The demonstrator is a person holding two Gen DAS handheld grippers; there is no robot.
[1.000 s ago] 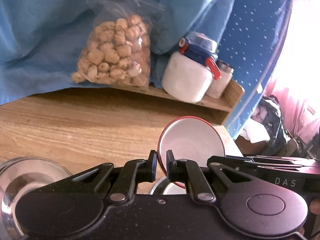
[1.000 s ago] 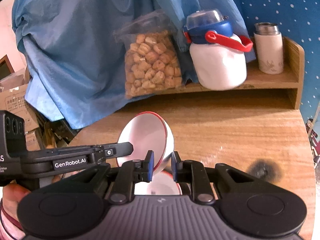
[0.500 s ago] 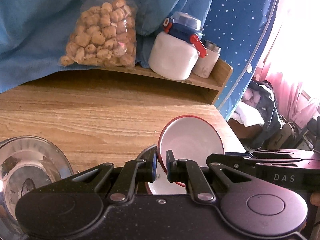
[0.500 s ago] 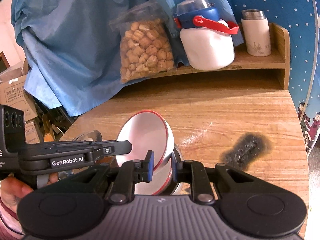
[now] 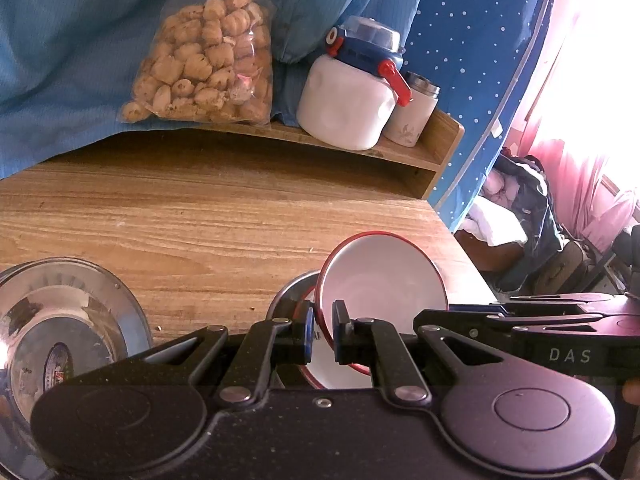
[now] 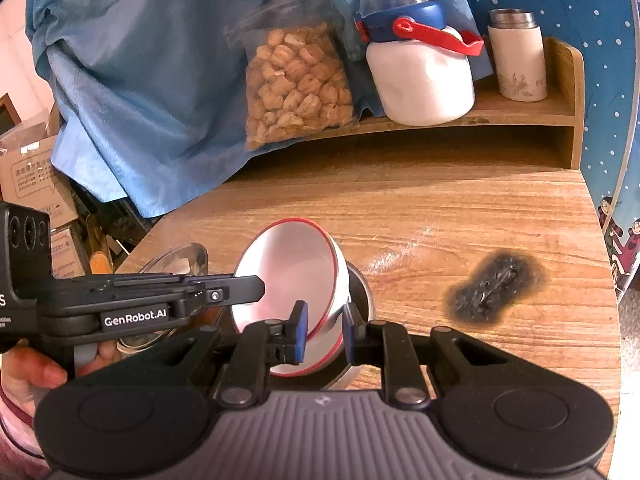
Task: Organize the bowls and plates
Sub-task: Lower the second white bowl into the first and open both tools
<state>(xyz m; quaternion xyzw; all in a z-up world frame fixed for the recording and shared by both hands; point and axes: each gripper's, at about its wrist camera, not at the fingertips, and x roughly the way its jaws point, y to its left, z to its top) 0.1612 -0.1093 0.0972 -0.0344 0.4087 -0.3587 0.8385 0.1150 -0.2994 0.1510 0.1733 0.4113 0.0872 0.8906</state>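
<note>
A white bowl with a red rim [image 5: 380, 276] hangs tilted on edge over the wooden table [image 5: 200, 216]. My left gripper [image 5: 323, 334] is shut on its rim. From the other side my right gripper [image 6: 325, 334] is shut on the same bowl [image 6: 288, 272], one pad inside and one on the outer wall. Just under it stands a steel bowl [image 6: 360, 292] with a second red-rimmed white bowl [image 5: 332, 376] nested inside. I cannot tell whether the held bowl touches the lower one. The left gripper's tip [image 6: 256, 292] shows in the right wrist view.
Another shiny steel bowl [image 5: 60, 320] stands at the near left. A low wooden shelf [image 6: 520, 112] at the back carries a bag of snacks [image 6: 296, 80], a white jug [image 6: 420, 76] and a small flask [image 6: 516, 56]. A black burn mark [image 6: 496, 292] lies to the right.
The held bowl has come down and forward with both grippers still shut on it. The steel bowl with its nested white bowl now shows directly beneath.
</note>
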